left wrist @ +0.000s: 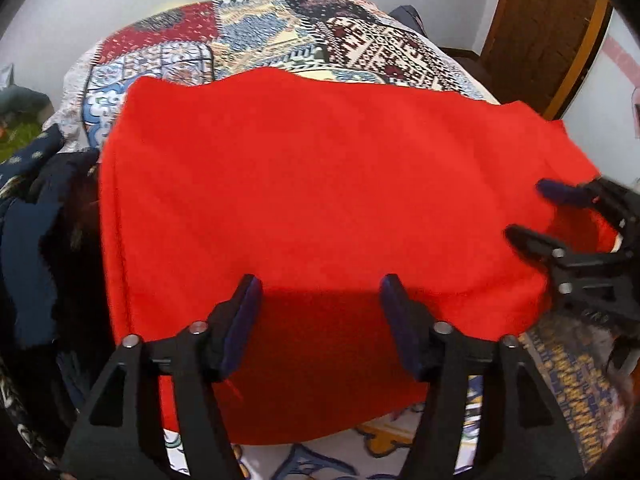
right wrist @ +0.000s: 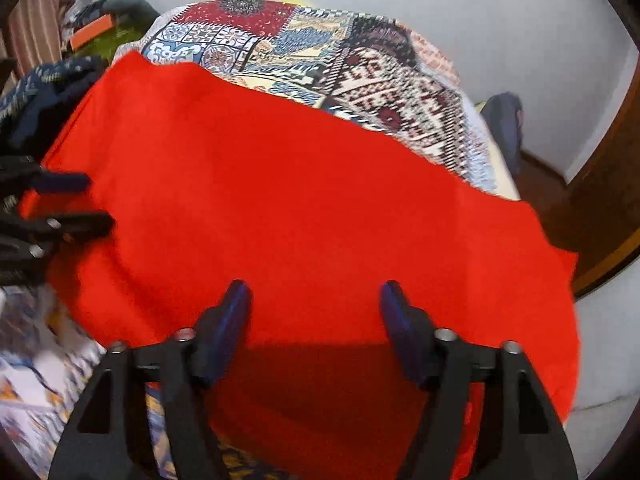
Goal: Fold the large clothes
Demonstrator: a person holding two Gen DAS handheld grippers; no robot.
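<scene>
While the large bright red cloth lies spread flat over the patchwork-patterned bed cover, your left gripper and right gripper both hover above its near edge, fingers spread apart, pinching nothing.

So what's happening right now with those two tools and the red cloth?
Left tool open, right tool open, neither gripping. Red cloth spread flat on patterned bedspread. Dark clothes pile at cloth's left edge.
</scene>
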